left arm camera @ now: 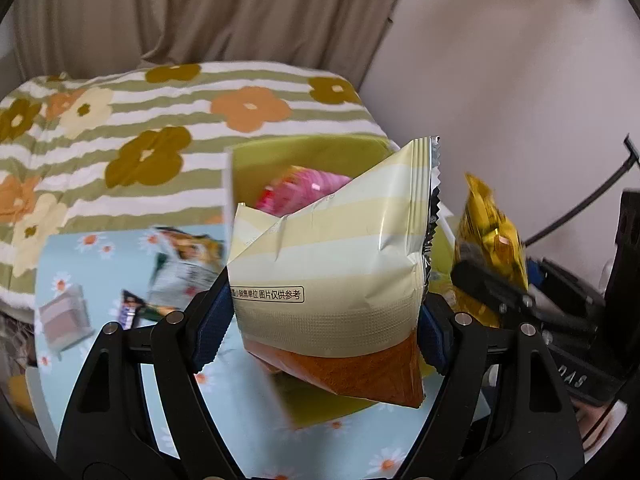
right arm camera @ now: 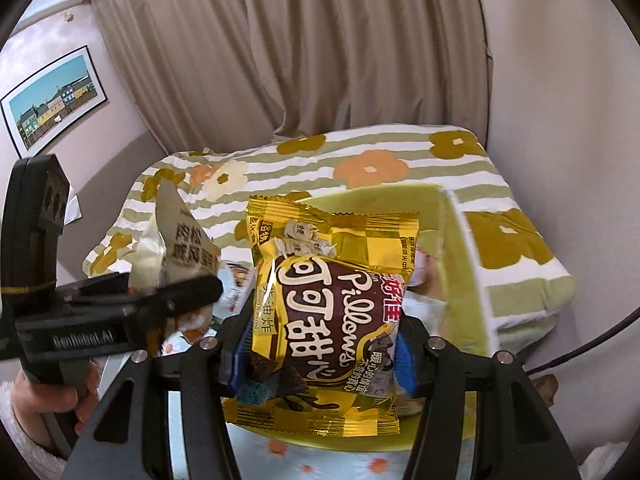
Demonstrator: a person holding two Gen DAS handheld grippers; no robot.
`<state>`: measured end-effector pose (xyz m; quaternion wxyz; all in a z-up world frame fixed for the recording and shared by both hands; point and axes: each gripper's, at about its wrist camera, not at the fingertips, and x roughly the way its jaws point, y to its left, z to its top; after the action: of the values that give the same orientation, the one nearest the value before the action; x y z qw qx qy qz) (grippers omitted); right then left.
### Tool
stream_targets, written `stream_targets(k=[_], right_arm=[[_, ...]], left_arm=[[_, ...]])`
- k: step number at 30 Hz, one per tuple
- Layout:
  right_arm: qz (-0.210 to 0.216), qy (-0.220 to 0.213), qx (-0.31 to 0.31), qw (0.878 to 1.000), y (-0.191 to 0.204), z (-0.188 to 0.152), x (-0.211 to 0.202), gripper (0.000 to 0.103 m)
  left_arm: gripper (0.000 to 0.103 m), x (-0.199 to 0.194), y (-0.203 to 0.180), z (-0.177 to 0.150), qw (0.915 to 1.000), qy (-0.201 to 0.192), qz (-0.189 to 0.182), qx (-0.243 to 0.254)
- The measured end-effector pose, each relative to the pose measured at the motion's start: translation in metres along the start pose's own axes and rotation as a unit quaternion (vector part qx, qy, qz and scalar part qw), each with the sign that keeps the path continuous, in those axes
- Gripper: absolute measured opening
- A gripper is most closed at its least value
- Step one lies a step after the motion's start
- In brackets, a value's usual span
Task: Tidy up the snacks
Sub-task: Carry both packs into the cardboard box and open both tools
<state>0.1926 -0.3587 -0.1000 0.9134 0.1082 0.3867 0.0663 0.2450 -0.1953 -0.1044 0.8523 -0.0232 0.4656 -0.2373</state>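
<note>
The left gripper [left arm camera: 326, 328] squeezes a pale striped snack bag [left arm camera: 332, 264], held up over the green bin [left arm camera: 304, 152]. The right gripper [right arm camera: 320, 356] squeezes a gold cocoa bag [right arm camera: 332, 312] over the same bin. This looks like the carry step. Next, each bag needs lowering into the bin, then letting go. 1 pink pack [left arm camera: 308, 192], blurry, seems to lie inside the bin.

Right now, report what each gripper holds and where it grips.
Left gripper: cream-striped snack bag, pinched across its lower sides. Right gripper: gold Pillows bag, clamped across its lower middle.
</note>
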Motion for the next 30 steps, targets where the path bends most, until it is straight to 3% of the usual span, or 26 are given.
stream_targets(k=[6, 15, 17, 20, 30], right_arm=[[-0.007, 0.011, 0.022, 1.0, -0.036, -0.001, -0.004, 0.052], [0.0, 0.032, 0.038, 0.999, -0.058, -0.01, -0.001, 0.052], [0.004, 0.033, 0.04, 0.999, -0.061, -0.01, 0.0, 0.052], [0.008, 0.034, 0.042, 0.999, -0.064, -0.008, 0.001, 0.052], [0.015, 0.057, 0.036, 0.998, -0.069, -0.011, 0.014, 0.052]], left_arm=[[0.076, 0.024, -0.042, -0.007, 0.9993, 0.029, 0.007, 0.023], [0.076, 0.046, -0.059, -0.018, 0.997, 0.051, 0.037, 0.044], [0.08, 0.048, -0.06, -0.018, 0.9959, 0.055, 0.052, 0.048], [0.102, 0.049, -0.058, -0.019, 0.9946, 0.058, 0.074, 0.045], [0.103, 0.046, -0.044, -0.028, 0.9921, 0.072, 0.096, 0.036]])
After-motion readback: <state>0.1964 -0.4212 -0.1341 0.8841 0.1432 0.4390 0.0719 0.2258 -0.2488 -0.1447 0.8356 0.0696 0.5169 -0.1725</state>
